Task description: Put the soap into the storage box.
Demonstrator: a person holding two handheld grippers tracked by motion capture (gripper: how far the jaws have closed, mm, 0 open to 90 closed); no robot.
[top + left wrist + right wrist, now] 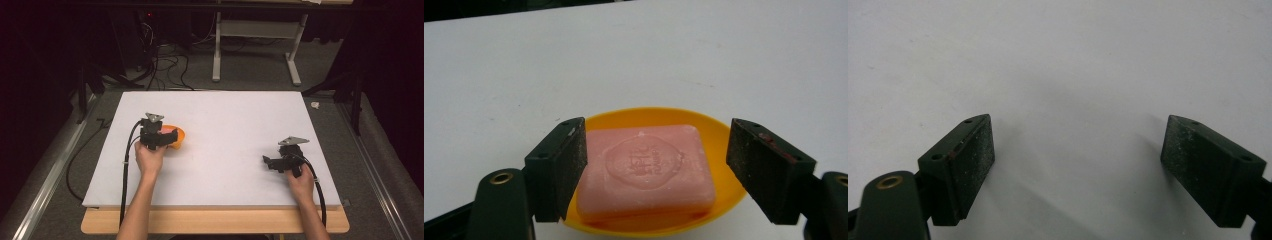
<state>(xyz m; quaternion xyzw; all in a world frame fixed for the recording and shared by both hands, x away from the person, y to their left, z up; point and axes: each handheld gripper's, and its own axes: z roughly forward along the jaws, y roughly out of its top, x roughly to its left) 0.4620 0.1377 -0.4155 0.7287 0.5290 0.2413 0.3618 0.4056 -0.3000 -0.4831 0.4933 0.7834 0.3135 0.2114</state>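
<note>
Left gripper (656, 170) poised with jaws spread wide astride a pink soap (646, 170) lying flat in an orange dish (719, 131), its longer side across the gap, gripping nothing; right gripper (1078, 170), also wide open and empty, hovers well apart over bare white table (230, 120)

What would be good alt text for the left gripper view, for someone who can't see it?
A pink bar of soap with a round embossed stamp lies in a shallow orange dish on a white table. The left gripper is open, its two black jaws on either side of the soap, with a gap at the right one.
</note>
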